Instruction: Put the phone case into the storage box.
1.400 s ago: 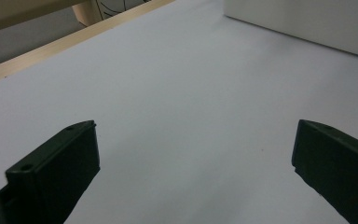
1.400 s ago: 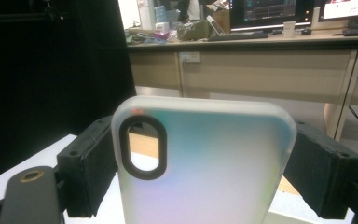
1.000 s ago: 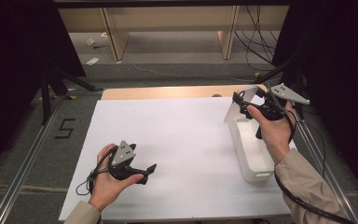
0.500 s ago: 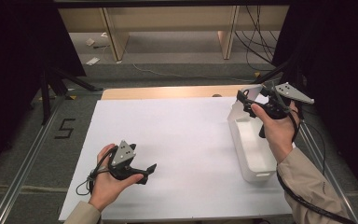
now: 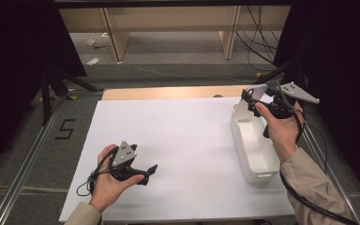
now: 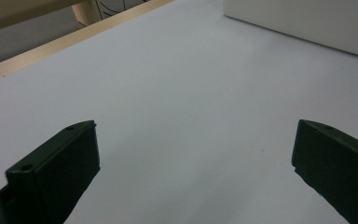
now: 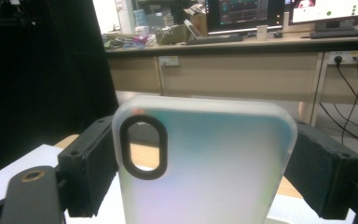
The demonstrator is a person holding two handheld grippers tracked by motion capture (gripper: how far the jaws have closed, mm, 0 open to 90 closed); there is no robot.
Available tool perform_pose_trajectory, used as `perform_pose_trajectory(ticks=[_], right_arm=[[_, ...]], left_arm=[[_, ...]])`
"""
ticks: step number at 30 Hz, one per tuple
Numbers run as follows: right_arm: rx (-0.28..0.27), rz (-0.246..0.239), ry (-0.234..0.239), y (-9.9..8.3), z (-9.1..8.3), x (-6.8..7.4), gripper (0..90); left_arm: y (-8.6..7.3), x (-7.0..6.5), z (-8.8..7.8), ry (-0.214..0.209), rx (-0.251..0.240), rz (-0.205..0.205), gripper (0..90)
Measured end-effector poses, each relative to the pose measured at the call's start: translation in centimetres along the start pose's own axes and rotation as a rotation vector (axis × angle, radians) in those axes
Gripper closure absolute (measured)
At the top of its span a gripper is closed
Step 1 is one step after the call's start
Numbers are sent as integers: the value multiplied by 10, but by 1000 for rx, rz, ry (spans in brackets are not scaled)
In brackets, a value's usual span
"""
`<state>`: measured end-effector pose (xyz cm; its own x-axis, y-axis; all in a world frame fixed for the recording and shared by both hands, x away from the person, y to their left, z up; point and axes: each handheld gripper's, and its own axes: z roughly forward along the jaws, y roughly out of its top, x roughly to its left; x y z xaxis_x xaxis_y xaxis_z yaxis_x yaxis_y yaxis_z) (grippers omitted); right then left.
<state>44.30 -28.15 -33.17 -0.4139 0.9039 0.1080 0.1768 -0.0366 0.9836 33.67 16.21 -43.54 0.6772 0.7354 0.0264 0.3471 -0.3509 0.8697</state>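
A frosted, translucent phone case (image 7: 223, 154) with a black oval camera cutout stands upright between the jaws of my right gripper (image 7: 207, 172), and both pads press on its long edges. From above, the right gripper (image 5: 254, 97) holds this phone case (image 5: 258, 89) in the air over the far end of a white bin (image 5: 243, 154). Near the table's front left, my left gripper (image 5: 151, 168) rests low over the white sheet. Its jaws stand wide apart in the left gripper view (image 6: 191, 163), with nothing between them.
The white sheet (image 5: 183, 136) covers most of the table, with a wooden strip (image 5: 168, 93) along its far edge. The long white bin lies along the right side, and its wall (image 6: 307, 23) shows beyond the left jaws. Desks and cables stand past the table.
My right hand has drifted slightly to the right with the phone case still gripped. The left hand has stayed put.
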Motion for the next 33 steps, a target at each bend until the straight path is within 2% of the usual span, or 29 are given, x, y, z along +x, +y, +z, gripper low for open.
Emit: perform_pose_trajectory(ticks=[15, 33], right_arm=[[9, -5, -45, 1, -2, -8, 179], [11, -14, -68, 0, -2, -12, 179]], left_arm=[[0, 0, 0, -2, -2, -3, 1], [0, 0, 1, -3, -1, -3, 1]])
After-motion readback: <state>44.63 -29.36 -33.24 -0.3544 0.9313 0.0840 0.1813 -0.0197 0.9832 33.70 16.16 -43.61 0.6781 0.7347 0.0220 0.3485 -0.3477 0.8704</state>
